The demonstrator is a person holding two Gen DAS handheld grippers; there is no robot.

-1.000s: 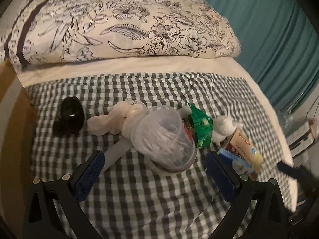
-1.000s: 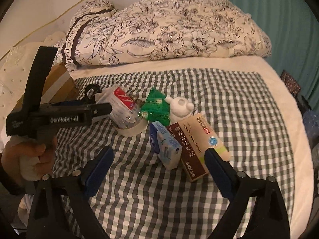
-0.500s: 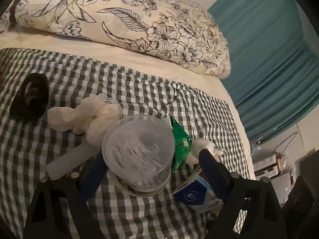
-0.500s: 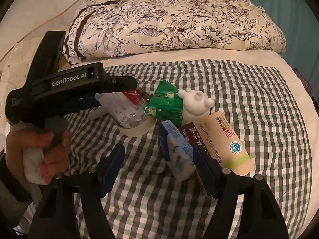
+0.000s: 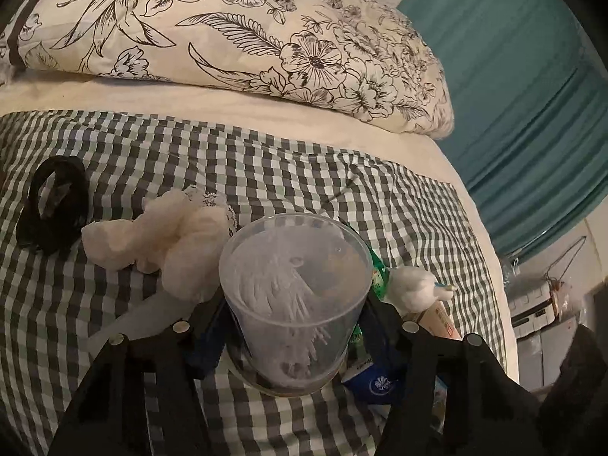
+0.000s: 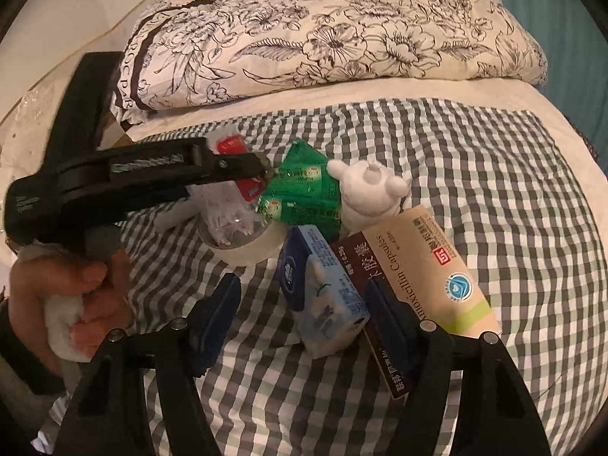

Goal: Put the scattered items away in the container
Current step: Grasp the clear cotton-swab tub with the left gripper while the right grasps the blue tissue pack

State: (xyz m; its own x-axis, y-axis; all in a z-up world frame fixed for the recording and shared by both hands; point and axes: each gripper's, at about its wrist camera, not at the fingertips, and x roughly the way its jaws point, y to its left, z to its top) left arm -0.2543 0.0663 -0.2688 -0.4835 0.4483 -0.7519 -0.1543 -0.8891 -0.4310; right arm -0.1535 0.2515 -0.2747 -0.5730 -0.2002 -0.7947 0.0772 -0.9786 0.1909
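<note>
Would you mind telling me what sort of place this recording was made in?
Most likely a bedroom: a floral pillow lies on a bed with a checked cover, and a teal curtain hangs beside it.

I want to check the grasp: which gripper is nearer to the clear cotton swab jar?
Left. The left gripper has its closing jaws either side of the cotton swab jar; the right gripper straddles the tissue pack beside it.

Green packet (image 5: 376,277) mostly behind cotton-swab jar (image 5: 296,296)
</note>
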